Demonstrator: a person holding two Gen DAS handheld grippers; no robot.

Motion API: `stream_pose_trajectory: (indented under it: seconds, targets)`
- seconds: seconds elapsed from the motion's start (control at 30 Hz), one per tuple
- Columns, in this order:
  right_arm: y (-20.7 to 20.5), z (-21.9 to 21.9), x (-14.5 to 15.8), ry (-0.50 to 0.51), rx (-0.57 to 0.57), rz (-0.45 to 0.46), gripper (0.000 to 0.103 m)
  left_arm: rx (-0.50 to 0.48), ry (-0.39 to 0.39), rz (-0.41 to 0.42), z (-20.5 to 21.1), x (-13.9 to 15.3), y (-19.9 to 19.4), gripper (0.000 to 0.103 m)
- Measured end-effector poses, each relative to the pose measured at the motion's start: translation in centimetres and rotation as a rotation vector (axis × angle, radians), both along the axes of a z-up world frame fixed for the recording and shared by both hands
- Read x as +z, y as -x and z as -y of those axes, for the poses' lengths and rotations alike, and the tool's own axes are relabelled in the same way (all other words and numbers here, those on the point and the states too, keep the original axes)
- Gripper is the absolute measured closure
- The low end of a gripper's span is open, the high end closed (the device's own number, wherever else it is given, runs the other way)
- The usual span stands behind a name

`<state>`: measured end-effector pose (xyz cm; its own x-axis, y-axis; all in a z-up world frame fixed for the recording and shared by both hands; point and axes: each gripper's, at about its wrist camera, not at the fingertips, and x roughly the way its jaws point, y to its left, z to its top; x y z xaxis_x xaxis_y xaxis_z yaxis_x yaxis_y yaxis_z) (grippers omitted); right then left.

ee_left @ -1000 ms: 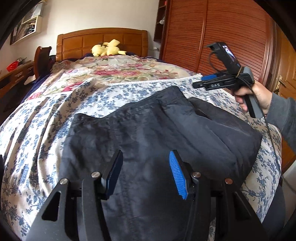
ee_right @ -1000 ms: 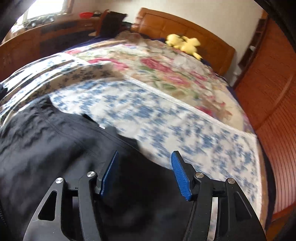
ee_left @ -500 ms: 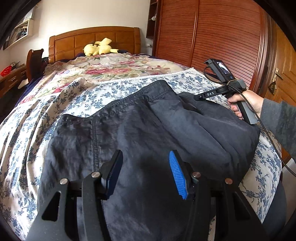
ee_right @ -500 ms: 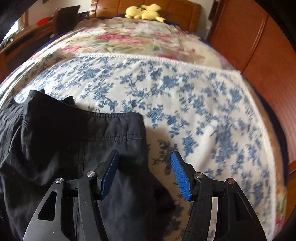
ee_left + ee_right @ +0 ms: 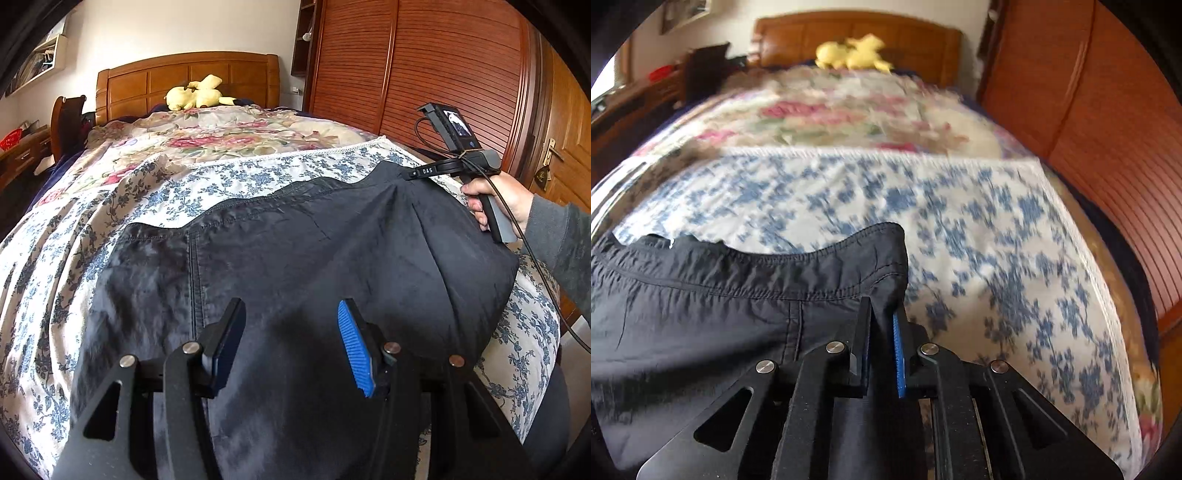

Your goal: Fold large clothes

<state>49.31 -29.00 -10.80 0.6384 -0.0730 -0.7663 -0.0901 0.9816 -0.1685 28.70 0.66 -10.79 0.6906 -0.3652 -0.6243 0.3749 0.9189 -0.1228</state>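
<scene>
A large black garment (image 5: 295,258) lies spread over the blue-flowered sheet (image 5: 258,177) on the bed. In the left wrist view my left gripper (image 5: 290,310) hovers open over the near middle of the cloth, nothing pinched between its fingers. My right gripper (image 5: 882,310) is shut on the far right corner of the garment's stitched waistband (image 5: 812,273), with a fold of fabric squeezed between the pads. The left wrist view shows the same gripper (image 5: 410,173) at that corner, held by a hand (image 5: 495,195) in a grey sleeve.
A yellow plush toy (image 5: 195,96) rests by the wooden headboard (image 5: 184,77) on a rose-patterned quilt (image 5: 221,136). A slatted wooden wardrobe (image 5: 424,66) runs along the bed's right side. A dark chair and a desk (image 5: 29,155) stand at the left.
The right gripper came down to the garment's far right corner and closed on the waistband, which now bunches toward it. The left gripper stayed open in place.
</scene>
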Motion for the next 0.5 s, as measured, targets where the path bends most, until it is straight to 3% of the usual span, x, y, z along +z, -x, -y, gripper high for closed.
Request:
stream_pose_trajectory:
  seconds: [0.07,0.17,0.2,0.27,0.5]
  targets:
    - [0.2,-0.2,0.1,0.011,-0.004,-0.003,0.095,-0.001,0.0,0.004,0.1,0.1,0.1,0.052]
    - [1.0,-0.9,0.8,0.018,0.005,0.008,0.077,-0.003,-0.002,0.009,0.2,0.3,0.3,0.052]
    - [1.4,-1.2,0.9,0.026,0.01,0.011,0.064,-0.005,-0.002,0.01,0.2,0.3,0.4,0.052]
    - [2.8,-1.5,1.3,0.026,0.037,0.022,0.055,-0.007,-0.003,0.016,0.3,0.5,0.6,0.052]
    - [9.6,-2.8,1.8,-0.026,0.144,0.016,0.052,-0.003,-0.001,0.033,0.3,1.2,1.2,0.052]
